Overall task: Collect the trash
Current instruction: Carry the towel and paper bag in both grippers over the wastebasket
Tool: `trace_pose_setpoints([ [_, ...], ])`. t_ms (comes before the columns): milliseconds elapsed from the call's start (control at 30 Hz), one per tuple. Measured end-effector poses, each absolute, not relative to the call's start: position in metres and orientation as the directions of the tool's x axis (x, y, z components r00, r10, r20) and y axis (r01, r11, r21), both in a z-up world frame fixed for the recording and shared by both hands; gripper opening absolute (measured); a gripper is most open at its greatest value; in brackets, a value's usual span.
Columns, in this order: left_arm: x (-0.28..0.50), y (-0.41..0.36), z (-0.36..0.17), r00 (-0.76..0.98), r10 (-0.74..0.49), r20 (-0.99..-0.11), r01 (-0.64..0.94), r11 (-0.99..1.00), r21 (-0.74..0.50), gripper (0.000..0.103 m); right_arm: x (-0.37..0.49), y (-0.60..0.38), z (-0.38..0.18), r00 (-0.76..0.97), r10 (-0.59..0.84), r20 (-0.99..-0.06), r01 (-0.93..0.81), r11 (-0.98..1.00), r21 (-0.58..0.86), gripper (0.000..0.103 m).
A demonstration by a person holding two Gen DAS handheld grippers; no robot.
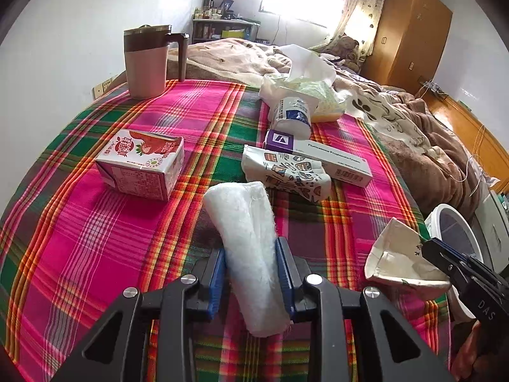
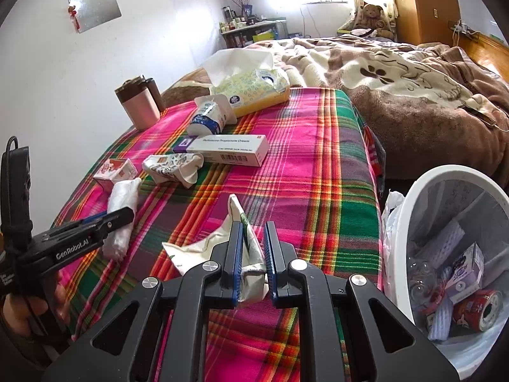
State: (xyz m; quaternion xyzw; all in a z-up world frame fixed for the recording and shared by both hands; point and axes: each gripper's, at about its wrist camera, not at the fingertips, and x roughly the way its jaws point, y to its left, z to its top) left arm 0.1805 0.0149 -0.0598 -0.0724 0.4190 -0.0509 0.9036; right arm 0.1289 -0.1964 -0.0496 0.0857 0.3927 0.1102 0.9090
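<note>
**Gripping two pieces of trash at once**

Clamped between the blue pads of the left tongs [image 1: 251, 273]: white plastic wad [image 1: 245, 245], rolled into a soft, crinkled cylinder, lying lengthwise along the fingers on the plaid cloth [image 1: 95, 238] that covers the tabletop. Right tongs [image 2: 253, 261] pinched shut on a flattened paper cup [image 2: 245, 242], off-white with small green print, folded to a point, rim end resting on the cloth.

Further out on the cloth: crumpled printed paper cup [image 1: 286, 172], strawberry milk carton [image 1: 143, 162] on its side, long cream box [image 1: 321, 159], blue-and-white wrapper [image 1: 294, 116], tissue pack [image 2: 251, 90], pink mug [image 1: 148, 63]. White bin [image 2: 423, 197] beside the tabletop's right edge, holding a red can, a purple carton and paper. Bed [image 2: 397, 73] beyond.
</note>
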Motion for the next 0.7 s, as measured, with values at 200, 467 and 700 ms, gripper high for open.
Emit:
trace_pose_setpoints([
  [200,0.168,0.012,-0.049,0.658,-0.178,-0.731,0.053,0.98,-0.191,0.031,0.124,-0.197,-0.048,0.675,0.269,-0.687,-0.132,0.96,0.246,0.013],
  [467,0.152,-0.002,-0.033,0.678,-0.207,-0.706,0.106,0.977,-0.185,0.031,0.113,-0.206,-0.036,0.716,0.259,-0.649,-0.114,0.96,0.256,0.013],
  [700,0.138,-0.017,-0.012,0.706,-0.246,-0.664,0.16,0.969,-0.188,0.031,0.102,-0.222,-0.019,0.76,0.224,-0.61,-0.079,0.963,0.256,0.013],
])
